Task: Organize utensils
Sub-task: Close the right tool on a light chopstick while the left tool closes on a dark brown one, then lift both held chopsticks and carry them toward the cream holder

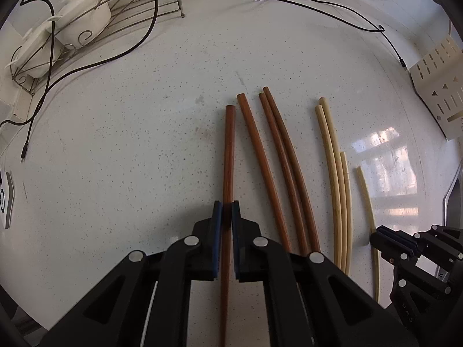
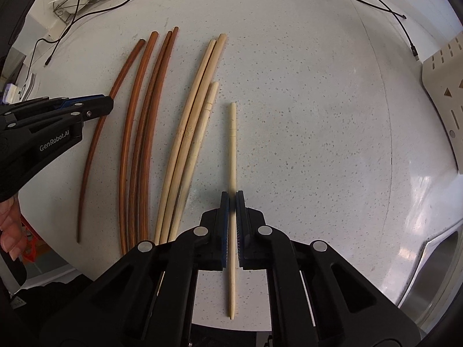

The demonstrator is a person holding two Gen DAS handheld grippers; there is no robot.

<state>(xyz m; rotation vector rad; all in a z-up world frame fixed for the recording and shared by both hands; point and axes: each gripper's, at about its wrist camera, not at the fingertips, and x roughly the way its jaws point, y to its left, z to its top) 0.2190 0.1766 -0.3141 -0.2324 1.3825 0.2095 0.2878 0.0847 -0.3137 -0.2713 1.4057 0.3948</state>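
Several brown and pale bamboo chopsticks lie on a white speckled counter [image 1: 115, 144]. My left gripper [image 1: 227, 211] is shut on the leftmost brown chopstick [image 1: 228, 159], which runs between its blue pads. Three more brown chopsticks [image 1: 277, 167] lie just right of it. My right gripper [image 2: 232, 199] is shut on a pale chopstick [image 2: 232, 144] set apart to the right of three pale chopsticks [image 2: 196, 110]. The left gripper also shows in the right wrist view [image 2: 98, 105], over the brown chopstick [image 2: 98, 133].
A wire rack [image 1: 86, 29] with white dishes stands at the back left. Black cables [image 1: 318, 5] cross the counter's far side. A cream perforated holder [image 1: 437, 86] stands at the right. A steel sink [image 2: 434, 274] edge shows at lower right.
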